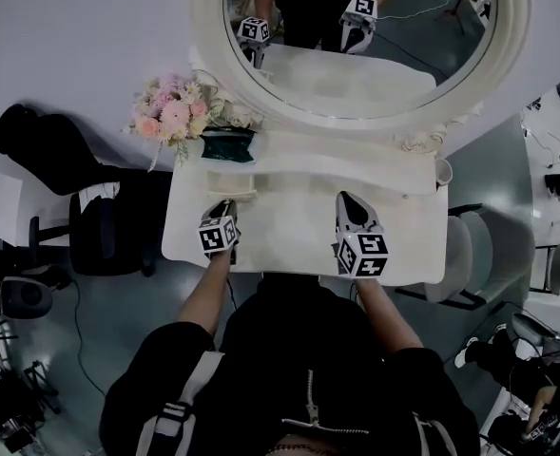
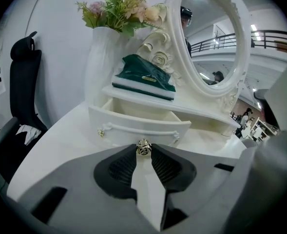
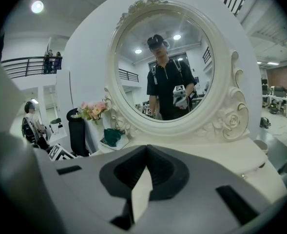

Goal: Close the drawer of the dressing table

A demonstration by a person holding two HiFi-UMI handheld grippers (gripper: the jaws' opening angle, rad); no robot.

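The white dressing table [image 1: 299,240] has a small drawer [image 2: 138,126] at its left, pulled out under a shelf, its inside bare. The drawer shows from above as a cream slot [image 1: 230,184]. My left gripper [image 2: 143,151] is shut on the drawer's gold knob [image 2: 143,147], one pad at each side of it. In the head view the left gripper [image 1: 224,209] sits right in front of the drawer. My right gripper [image 1: 348,200] hovers over the middle of the tabletop, shut and holding nothing, its fingertips [image 3: 145,150] meeting and aimed at the oval mirror [image 3: 162,67].
A dark green box [image 2: 145,77] lies on the shelf above the drawer, beside a white vase of flowers [image 1: 175,107]. A black office chair [image 1: 89,221] stands left of the table, and a white stool [image 1: 470,255] to the right.
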